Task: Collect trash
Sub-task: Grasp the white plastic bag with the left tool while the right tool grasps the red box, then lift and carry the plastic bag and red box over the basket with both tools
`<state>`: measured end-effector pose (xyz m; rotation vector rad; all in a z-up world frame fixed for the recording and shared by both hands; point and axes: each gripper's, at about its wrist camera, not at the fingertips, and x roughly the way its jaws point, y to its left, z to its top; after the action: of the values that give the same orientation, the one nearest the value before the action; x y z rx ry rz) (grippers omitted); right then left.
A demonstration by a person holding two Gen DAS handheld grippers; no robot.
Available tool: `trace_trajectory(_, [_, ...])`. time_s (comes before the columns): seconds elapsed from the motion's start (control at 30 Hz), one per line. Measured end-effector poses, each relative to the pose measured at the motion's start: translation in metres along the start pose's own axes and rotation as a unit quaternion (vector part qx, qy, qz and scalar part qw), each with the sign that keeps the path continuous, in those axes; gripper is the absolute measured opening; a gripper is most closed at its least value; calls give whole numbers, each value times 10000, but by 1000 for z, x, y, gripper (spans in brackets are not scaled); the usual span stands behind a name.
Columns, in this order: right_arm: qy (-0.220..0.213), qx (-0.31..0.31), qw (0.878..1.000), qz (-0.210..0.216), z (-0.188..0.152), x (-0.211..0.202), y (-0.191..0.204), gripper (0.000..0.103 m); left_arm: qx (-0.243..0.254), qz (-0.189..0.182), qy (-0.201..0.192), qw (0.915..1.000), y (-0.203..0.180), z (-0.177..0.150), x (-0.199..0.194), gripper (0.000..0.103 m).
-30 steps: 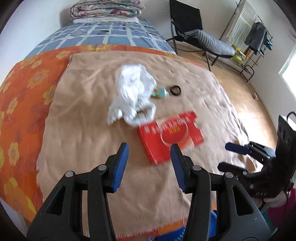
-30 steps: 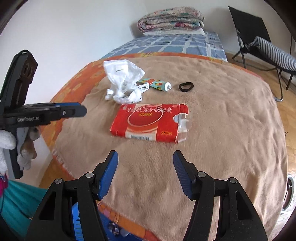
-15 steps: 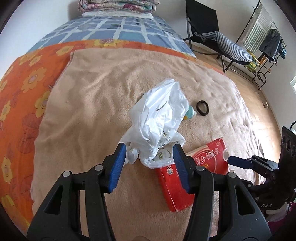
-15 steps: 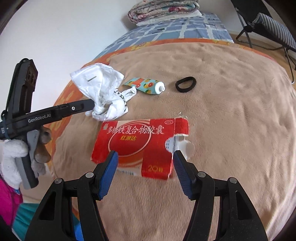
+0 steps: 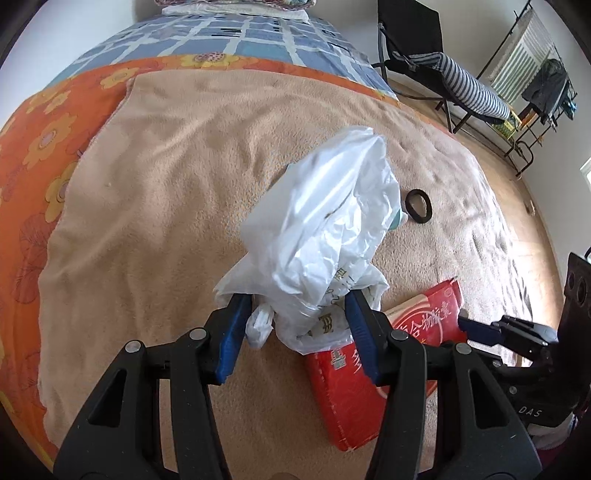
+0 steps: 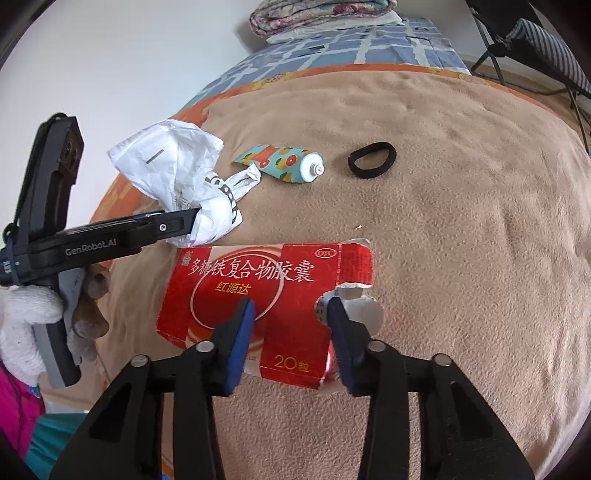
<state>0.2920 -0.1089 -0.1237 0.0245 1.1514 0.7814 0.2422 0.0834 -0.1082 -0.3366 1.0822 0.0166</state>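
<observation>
A crumpled white plastic bag [image 5: 325,221] [image 6: 173,173] lies on the tan blanket. My left gripper [image 5: 297,325] [image 6: 192,221] is open, and its blue pads straddle the bag's bunched lower end. A flattened red medicine box [image 6: 258,273] [image 5: 343,398] with a torn end lies just in front of the bag. My right gripper [image 6: 290,332] [image 5: 465,325] is low over the box's near edge. Its jaws are closing with the box's near flap between them, and I see no firm squeeze. Behind the box lie a fruit-patterned tube [image 6: 280,162] and a black hair tie [image 6: 371,158] [image 5: 419,206].
The tan blanket [image 5: 147,221] covers a bed with an orange flowered sheet [image 5: 40,147] and a blue checked one [image 5: 229,40]. Folded quilts [image 6: 321,14] sit at the far end. A folding chair [image 5: 443,66] and a drying rack [image 5: 535,81] stand on the floor to the right. A white-gloved hand [image 6: 26,314] holds the left gripper.
Both grippers came forward and down toward the bed. The white bag now sits between the left jaws. The right jaws have narrowed over the red box's near edge.
</observation>
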Motion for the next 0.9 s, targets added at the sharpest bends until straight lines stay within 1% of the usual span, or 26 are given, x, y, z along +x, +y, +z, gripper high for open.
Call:
trace_trajectory(0.07, [-28, 76, 9999, 72, 0, -2, -2, 26, -21, -52, 12, 10000, 1, 0, 2, 52])
trace_trajectory(0.13, [-71, 154, 9997, 174, 0, -6, -2, 21, -90, -137, 21, 9999, 3, -1, 3, 51])
trace_trajectory(0.27, [-239, 278, 9986, 385, 4, -18, -1, 13, -65, -159, -2, 9999, 4, -2, 2, 48])
trace_trajectory(0.37, [-292, 261, 9980, 502, 7, -23, 3, 10, -64, -161, -43, 9998, 4, -2, 1, 45])
trace_trajectory(0.5, [-335, 67, 9984, 455, 9, -29, 14, 8, -63, -148, -105, 9998, 4, -3, -2, 43])
trace_trajectory(0.6, [-434, -119, 9985, 304, 9, -35, 22, 7, -44, -143, -194, 9997, 3, -3, -9, 42])
trace_trajectory(0.63, [-507, -265, 9982, 184, 9, -41, 29, 7, -54, -160, -225, 9996, 4, -3, -12, 42])
trace_trajectory(0.73, [-700, -528, 9961, 45, 9, -53, 40, 5, -65, -162, -348, 9992, 6, -2, -23, 42])
trace_trajectory(0.9, [-1099, -1103, 9869, -420, 8, -78, 65, 3, -155, -214, -470, 9985, 13, -3, -38, 42])
